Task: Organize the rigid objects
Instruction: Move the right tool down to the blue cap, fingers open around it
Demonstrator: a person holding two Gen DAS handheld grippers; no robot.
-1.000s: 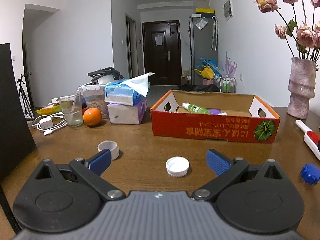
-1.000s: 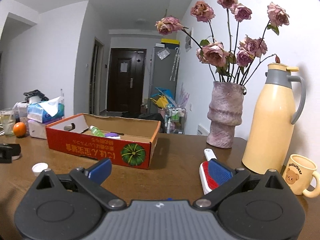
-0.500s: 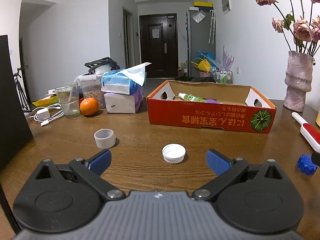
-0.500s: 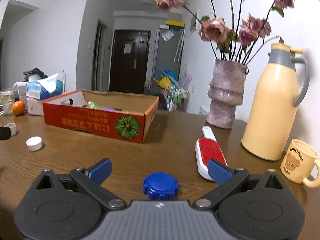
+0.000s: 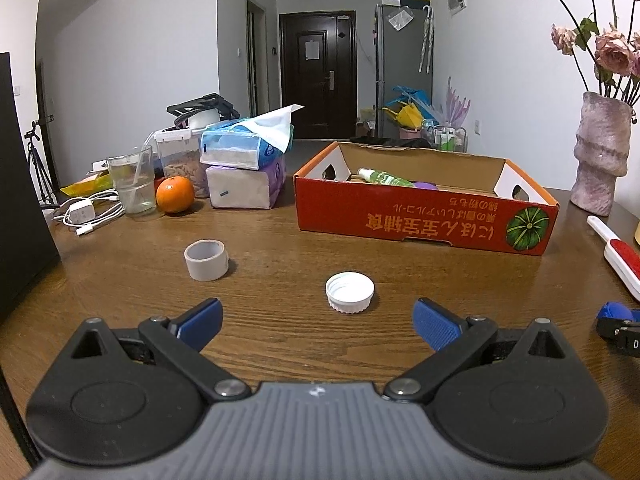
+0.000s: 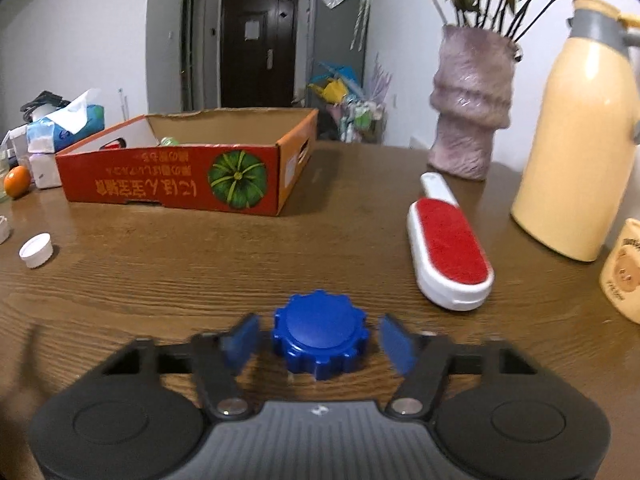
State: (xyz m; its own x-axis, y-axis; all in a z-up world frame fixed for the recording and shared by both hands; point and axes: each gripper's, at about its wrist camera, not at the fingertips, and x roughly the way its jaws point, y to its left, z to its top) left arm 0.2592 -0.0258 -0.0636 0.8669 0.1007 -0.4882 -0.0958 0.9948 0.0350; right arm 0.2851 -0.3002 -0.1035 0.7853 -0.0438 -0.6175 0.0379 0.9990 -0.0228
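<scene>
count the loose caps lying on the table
2. The white cap lies open side up ahead of the left gripper. The blue cap sits between the open fingers of the right gripper. More could be hidden inside the cardboard box.

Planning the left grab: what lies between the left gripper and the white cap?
Nothing: only bare wood table separates left gripper from white cap, in the left wrist view.

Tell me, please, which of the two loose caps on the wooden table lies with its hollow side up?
The white ribbed plastic cap before the left hand-held gripper: its hollow inside faces up. The blue scalloped cap shows its closed top.
</scene>
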